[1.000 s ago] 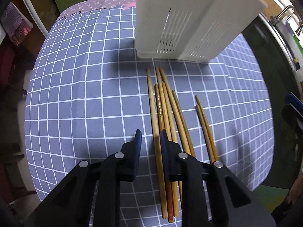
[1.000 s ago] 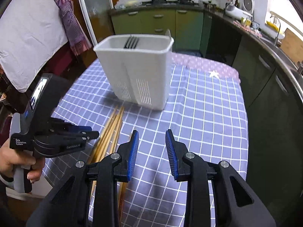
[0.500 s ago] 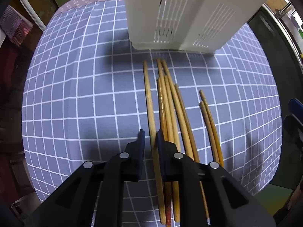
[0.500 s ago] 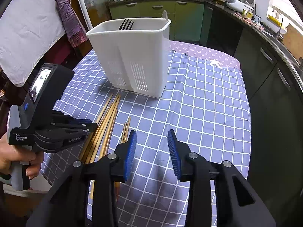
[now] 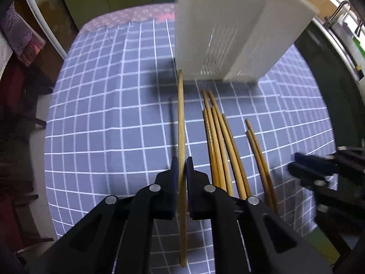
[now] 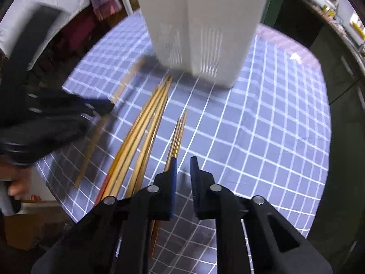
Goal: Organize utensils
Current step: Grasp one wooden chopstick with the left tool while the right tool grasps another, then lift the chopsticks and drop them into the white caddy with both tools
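My left gripper [image 5: 181, 169] is shut on one wooden chopstick [image 5: 181, 118], held just above the cloth with its tip near the white utensil holder [image 5: 228, 34]. A bundle of several chopsticks [image 5: 219, 141] and a separate pair [image 5: 255, 146] lie flat to its right. In the right wrist view my right gripper [image 6: 183, 169] hangs low over the cloth. Its jaws are closing, a narrow gap is left, and nothing is between them. The pair [image 6: 179, 132] lies just left of its left finger. The left gripper [image 6: 107, 108] is blurred at the left.
The table carries a blue-grey checked cloth [image 5: 102, 114] whose edges fall away at left and right. The tall holder [image 6: 200, 22] stands at the far side of the chopsticks. A hand [image 6: 13, 182] grips the left tool. Green cabinets and a counter ring the table.
The left jaws closed on the leftmost chopstick and raised it off the cloth. The right gripper tipped down and sank toward the pair of chopsticks, its jaws narrowing.
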